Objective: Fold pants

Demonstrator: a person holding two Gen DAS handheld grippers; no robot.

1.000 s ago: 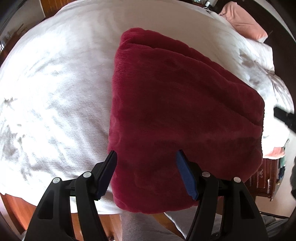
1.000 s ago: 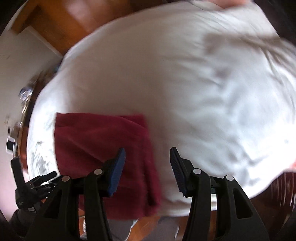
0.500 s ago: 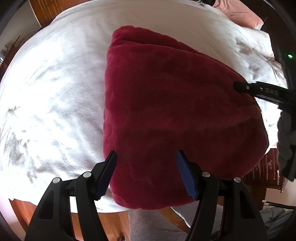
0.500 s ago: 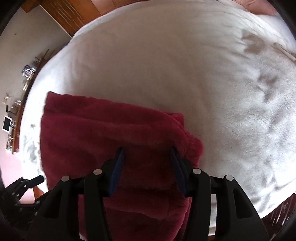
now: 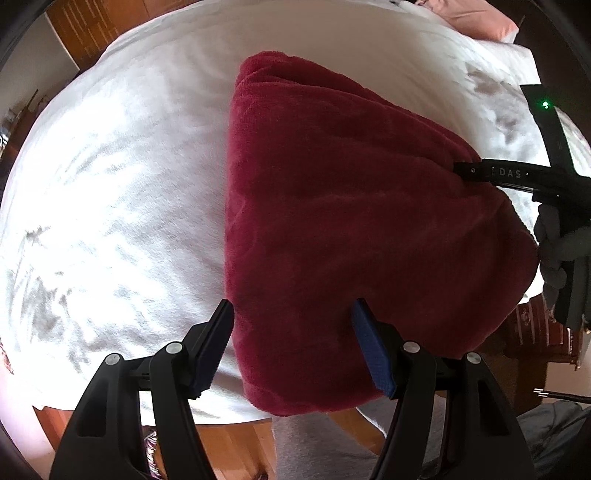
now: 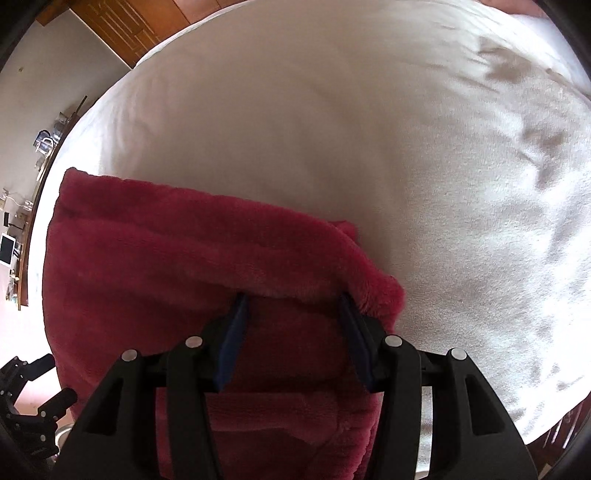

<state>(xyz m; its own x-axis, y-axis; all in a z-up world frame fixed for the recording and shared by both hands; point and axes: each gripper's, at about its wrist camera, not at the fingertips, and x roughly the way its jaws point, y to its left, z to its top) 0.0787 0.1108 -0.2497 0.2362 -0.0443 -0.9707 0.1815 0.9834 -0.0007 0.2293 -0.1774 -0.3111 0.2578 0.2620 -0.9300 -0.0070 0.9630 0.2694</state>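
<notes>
Left wrist view. Your left gripper [image 5: 292,341]: jaws spread wide, nothing between them, poised over the near left corner of the pants [image 5: 354,236]. The pants: dark red plush, folded into a thick block, lying on the white bedspread [image 5: 110,192] with their near edge at the edge of the bed. Your right gripper [image 5: 480,171]: seen at the far right, its black finger tip buried in the fold at the right edge of the pants; your gloved hand [image 5: 557,251] holds it. Pink pillow [image 5: 480,18]: top right, well apart from the pants.

Right wrist view. Your right gripper [image 6: 293,339]: jaws parted wide, both blue pads [image 6: 231,347] pushed under the raised upper layer of the pants [image 6: 166,266], not pinched on it. The pants: lower left on the bedspread [image 6: 369,147], top layer lifted over the finger tips. Your left gripper [image 6: 33,398]: bottom left corner, just beside the pants.
</notes>
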